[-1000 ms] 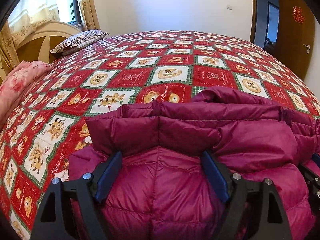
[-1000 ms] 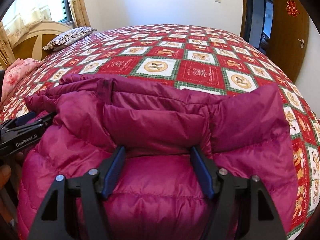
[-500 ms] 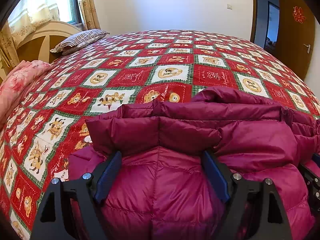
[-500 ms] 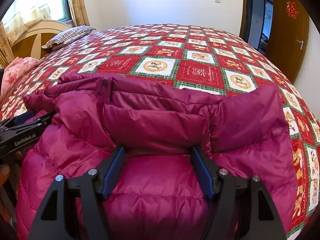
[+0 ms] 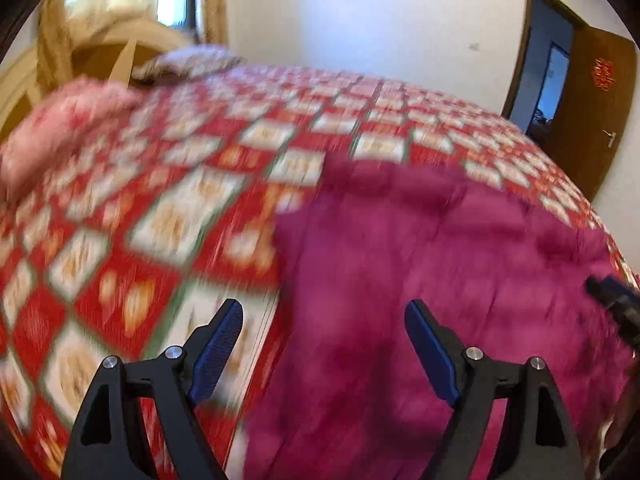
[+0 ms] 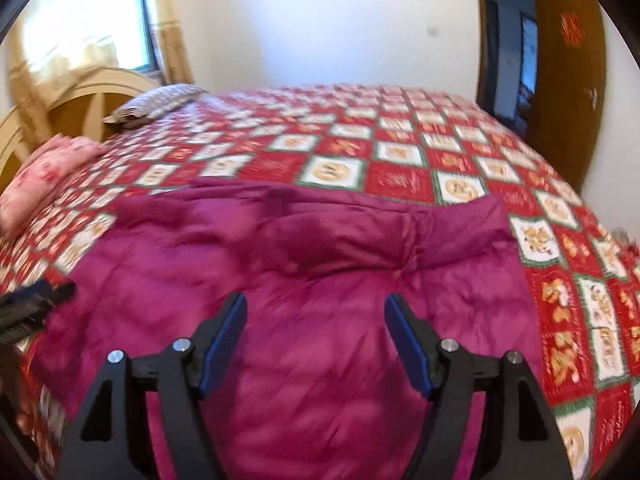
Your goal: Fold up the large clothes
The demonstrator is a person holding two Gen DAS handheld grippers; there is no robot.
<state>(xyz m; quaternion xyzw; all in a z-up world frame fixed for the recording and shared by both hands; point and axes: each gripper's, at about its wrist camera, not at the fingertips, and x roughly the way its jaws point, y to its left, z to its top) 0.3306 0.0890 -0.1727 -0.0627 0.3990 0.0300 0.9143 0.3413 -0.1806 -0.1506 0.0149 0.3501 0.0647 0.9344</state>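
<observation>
Across both wrist views motion blur smears nearly everything, worst on the left camera, where I cannot read the pictures printed in the squares of the bedspread (image 5: 168, 216). One magenta puffer jacket (image 6: 304, 280) lies on that red, white and green patchwork cover, near my side of the bed; its lower part runs out of frame under both tools, so I cannot see its hem, and I cannot pick out its sleeves among the bunched folds along its far edge.

I have two grippers. My left gripper (image 5: 323, 334) stands wide with nothing pinched: one pad hangs over bare bedspread, the other over the jacket's left edge. Whether either pad brushes cloth, I cannot tell. My right gripper (image 6: 315, 328) is also wide, its jaws having just been opening, with jacket fabric showing between the pads but no grip on it that I can see. Each tool shows at the border of the other's view only as a dark blurred tip.

At the head of the bed I count two pillows: a pink floral one (image 6: 48, 172) cut off at the left edge, and a striped one (image 6: 160, 100) against the pale headboard (image 6: 80, 88). One brown door (image 6: 572, 92) stands open to the right, with a red ornament on it that I cannot make out.
</observation>
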